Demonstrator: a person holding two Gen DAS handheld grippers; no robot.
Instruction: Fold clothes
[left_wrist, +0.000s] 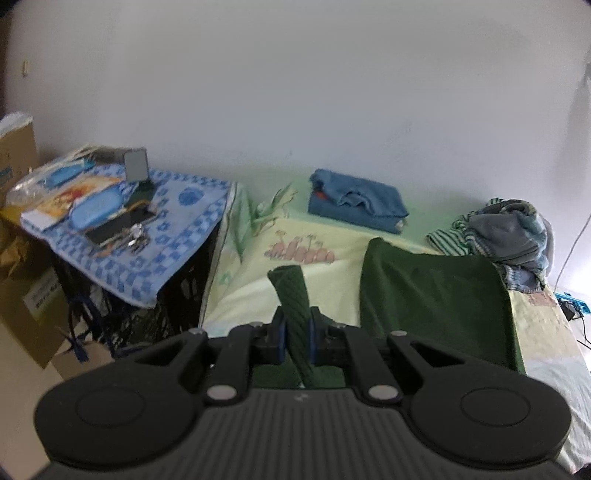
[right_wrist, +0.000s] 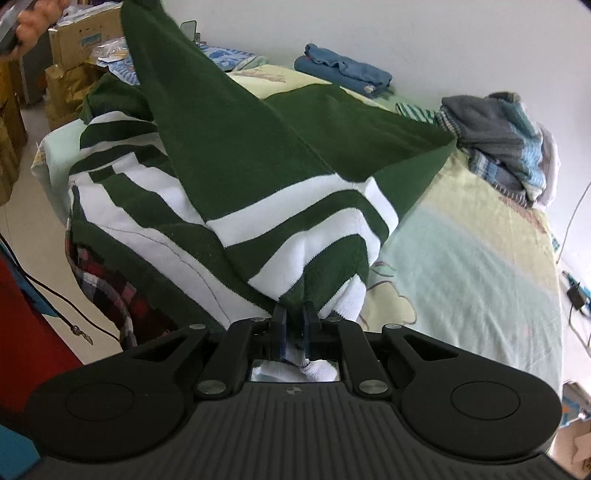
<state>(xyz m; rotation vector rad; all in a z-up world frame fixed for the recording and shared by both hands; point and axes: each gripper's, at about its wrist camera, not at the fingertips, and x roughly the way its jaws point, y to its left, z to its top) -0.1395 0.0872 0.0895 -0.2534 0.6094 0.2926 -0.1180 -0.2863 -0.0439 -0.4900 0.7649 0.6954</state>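
Right wrist view: green-and-white striped sweater (right_wrist: 229, 177) raised over the bed (right_wrist: 480, 258), right gripper (right_wrist: 294, 317) jaws pinching its hem at 6 o'clock; left gripper (left_wrist: 296, 325) jaws pinch a ribbed cuff. Judged soft, limp, moderately heavy; edges grip best

No legible text or labels.

Each camera sits close behind its claw, looking forward along the fingers over the bed (left_wrist: 546, 350). Both views share the folded blue clothes (left_wrist: 356, 199) by the far wall, probably the rumpled pile (right_wrist: 498, 144) too.
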